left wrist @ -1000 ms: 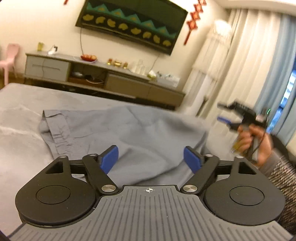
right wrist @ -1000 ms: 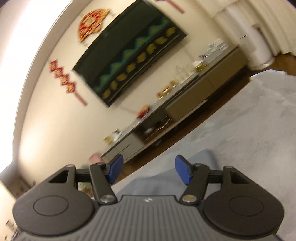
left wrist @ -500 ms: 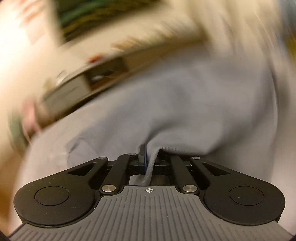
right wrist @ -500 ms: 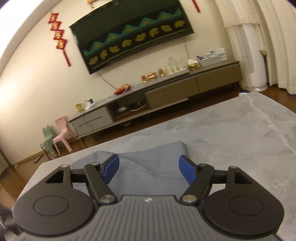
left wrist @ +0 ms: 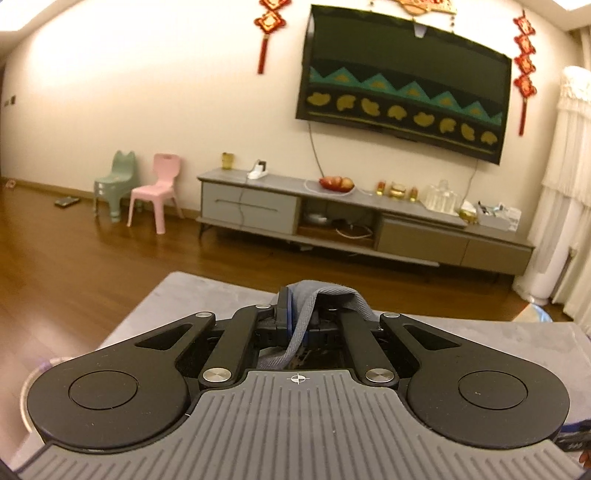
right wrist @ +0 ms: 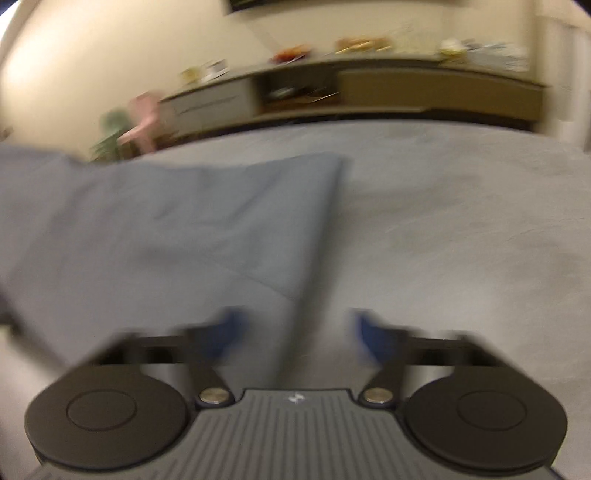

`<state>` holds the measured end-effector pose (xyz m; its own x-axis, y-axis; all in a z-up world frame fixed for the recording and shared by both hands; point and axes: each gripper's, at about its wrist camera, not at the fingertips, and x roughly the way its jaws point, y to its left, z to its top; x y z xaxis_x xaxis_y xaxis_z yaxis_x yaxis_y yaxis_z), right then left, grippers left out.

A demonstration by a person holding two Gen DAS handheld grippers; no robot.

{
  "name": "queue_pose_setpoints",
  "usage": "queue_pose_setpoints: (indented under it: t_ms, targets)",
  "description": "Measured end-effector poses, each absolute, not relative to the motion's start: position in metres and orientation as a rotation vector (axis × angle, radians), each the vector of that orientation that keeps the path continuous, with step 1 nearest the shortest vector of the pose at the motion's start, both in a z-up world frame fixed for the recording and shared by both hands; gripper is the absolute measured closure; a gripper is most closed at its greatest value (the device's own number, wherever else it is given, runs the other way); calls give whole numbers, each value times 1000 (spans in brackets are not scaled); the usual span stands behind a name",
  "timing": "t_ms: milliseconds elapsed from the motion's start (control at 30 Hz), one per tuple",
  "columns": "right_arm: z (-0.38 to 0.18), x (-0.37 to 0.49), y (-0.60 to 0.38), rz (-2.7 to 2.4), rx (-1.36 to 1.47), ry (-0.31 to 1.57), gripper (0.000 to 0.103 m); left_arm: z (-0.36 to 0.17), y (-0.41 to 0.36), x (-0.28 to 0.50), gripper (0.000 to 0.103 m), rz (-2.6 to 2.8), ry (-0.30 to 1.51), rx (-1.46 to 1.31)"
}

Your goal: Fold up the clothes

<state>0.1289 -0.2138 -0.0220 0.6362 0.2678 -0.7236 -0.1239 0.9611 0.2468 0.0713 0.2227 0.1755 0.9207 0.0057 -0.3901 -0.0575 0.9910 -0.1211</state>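
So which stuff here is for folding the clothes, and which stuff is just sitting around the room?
For the folding:
- grey-blue garment, lying on the grey surface
- left gripper, shut on a fold of that garment
- right gripper, open, at the garment's edge

Just sitting around:
- pink chair
- green chair
- TV cabinet
- wall TV
- red hanging decorations

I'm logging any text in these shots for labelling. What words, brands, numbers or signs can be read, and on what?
None can be read as text.
Red hanging ornaments on the wall: characters too small to read.
Left claw body: only a crosshair mark, no lettering.
Right claw body: a small pale emblem, blurred.
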Motion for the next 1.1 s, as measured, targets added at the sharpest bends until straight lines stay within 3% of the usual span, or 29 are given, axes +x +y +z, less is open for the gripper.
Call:
queue_pose_setpoints:
  t_ms: [33,133,267,333,400,500,567,633,733,833,867,900,933,967,1033,1100]
  targets:
    - [-20,130,-208,235,189,847,102,185,225,76,103,22,396,-130]
    - [30,117,-212,209,249,632,103,222,233,82,103,-4,362,-125]
    - [154,47,-260,101,237,114,103,285,252,62,103,-36,284,-146]
    - [207,21,-270,49,189,-34,103,310,263,53,103,-47,256,-157]
    - [182,29,-248,92,155,73,102,319,270,59,103,-6,258,-112]
    - [144,42,-214,158,103,233,81,294,283,95,103,106,405,-66]
    - [119,50,-192,201,68,340,41,271,295,109,103,144,490,-92]
    - [94,58,-170,244,32,447,25,248,304,108,103,155,517,-120]
    - [36,53,-109,404,-244,646,24,227,311,100,103,155,513,-134]
    - [-9,38,-60,403,-579,608,7,221,316,93,103,143,489,-144]
    - [-20,46,-54,383,-630,614,14,220,317,90,103,136,480,-141]
    - [-31,54,-48,362,-681,620,29,219,318,88,103,130,471,-137]
    - [-37,62,-49,341,-677,640,82,218,318,86,103,124,463,-133]
    - [-37,73,-56,331,-622,677,95,217,319,85,103,120,454,-129]
    - [-9,85,-82,298,-458,617,99,219,320,82,103,117,430,-120]
    - [61,78,-120,235,-267,474,100,231,324,73,103,106,379,-123]
